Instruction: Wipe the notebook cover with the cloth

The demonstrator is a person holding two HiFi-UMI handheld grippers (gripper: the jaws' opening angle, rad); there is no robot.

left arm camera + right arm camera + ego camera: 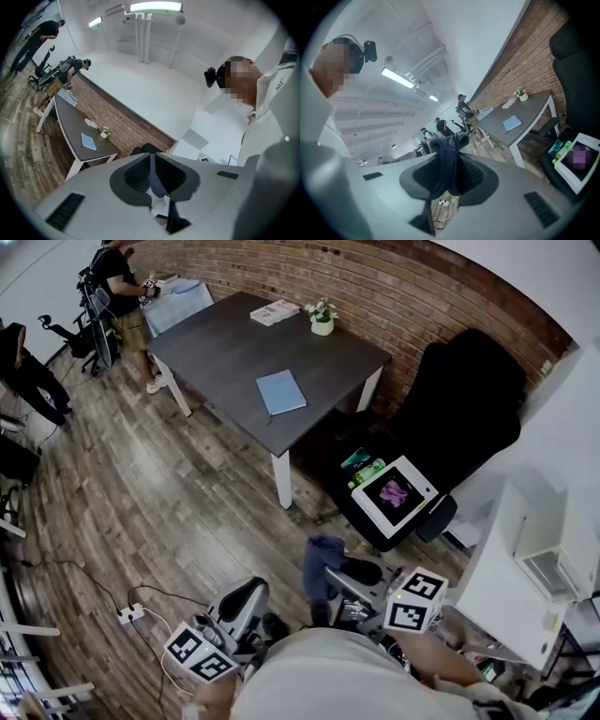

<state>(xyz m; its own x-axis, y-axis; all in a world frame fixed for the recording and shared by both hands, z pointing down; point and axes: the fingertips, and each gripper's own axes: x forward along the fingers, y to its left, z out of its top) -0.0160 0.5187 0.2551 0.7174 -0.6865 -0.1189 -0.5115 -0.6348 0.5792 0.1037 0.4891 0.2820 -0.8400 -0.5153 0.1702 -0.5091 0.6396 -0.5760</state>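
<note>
A light-blue notebook (pixel 280 392) lies flat near the front edge of the dark grey table (pixel 225 343), far from both grippers; it also shows small in the left gripper view (pixel 88 141) and the right gripper view (pixel 512 123). My right gripper (pixel 330 582) is held low by my body, shut on a dark blue cloth (pixel 322 557) that bunches out above its jaws (pixel 447 145). My left gripper (pixel 255 601) is beside it at the left, its jaws drawn together with only a thin slit between them (pixel 154 176).
A black office chair (pixel 450 418) stands right of the table and carries a white-framed tablet (pixel 395 494) and a green bottle (pixel 367 472). A potted plant (pixel 322 318) and papers (pixel 275 311) sit at the table's far edge. A power strip (pixel 129 614) lies on the wood floor. People stand at the far left.
</note>
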